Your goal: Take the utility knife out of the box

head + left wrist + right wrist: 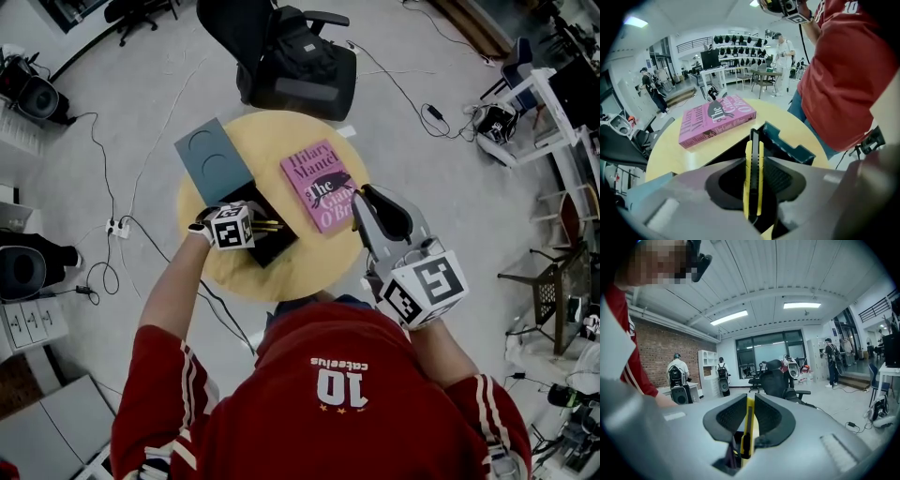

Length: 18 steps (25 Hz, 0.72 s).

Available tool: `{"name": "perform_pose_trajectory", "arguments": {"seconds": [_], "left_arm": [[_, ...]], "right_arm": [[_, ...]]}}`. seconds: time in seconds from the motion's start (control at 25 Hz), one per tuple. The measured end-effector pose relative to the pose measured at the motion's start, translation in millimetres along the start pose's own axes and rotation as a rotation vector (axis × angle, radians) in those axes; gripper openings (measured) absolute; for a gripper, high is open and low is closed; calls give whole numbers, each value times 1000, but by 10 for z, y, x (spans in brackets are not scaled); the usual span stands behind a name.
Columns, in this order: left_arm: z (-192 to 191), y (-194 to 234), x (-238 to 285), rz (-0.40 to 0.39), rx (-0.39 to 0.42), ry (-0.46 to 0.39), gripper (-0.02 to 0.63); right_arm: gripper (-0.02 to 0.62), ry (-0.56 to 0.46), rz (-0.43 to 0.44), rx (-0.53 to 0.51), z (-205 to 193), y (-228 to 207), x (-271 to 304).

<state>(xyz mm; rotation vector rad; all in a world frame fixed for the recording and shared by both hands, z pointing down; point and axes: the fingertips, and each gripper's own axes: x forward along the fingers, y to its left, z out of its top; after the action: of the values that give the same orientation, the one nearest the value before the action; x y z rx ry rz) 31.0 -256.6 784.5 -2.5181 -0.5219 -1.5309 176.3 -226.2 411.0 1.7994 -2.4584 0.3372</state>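
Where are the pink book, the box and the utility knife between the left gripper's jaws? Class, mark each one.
pink book (321, 188): head view, middle of its cover.
box (789, 145): left gripper view, its teal rim.
utility knife (753, 171): left gripper view, its black middle strip.

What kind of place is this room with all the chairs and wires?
Probably a big open lab or workshop: a black wheeled office chair, black cables trailing across the grey floor, and people wearing bulky equipment backpacks by a brick wall.
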Motion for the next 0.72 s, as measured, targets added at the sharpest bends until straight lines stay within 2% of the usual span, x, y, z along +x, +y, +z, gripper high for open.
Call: {"name": "perform_pose_trajectory", "arguments": {"seconds": [0.44, 0.72], "left_arm": [[216, -14, -441, 167, -77, -158, 129], [456, -84, -879, 313, -166, -333, 129]], "right_arm": [[49, -58, 46, 2, 218, 157, -27], [49, -89, 72, -4, 378, 302, -38]]}}
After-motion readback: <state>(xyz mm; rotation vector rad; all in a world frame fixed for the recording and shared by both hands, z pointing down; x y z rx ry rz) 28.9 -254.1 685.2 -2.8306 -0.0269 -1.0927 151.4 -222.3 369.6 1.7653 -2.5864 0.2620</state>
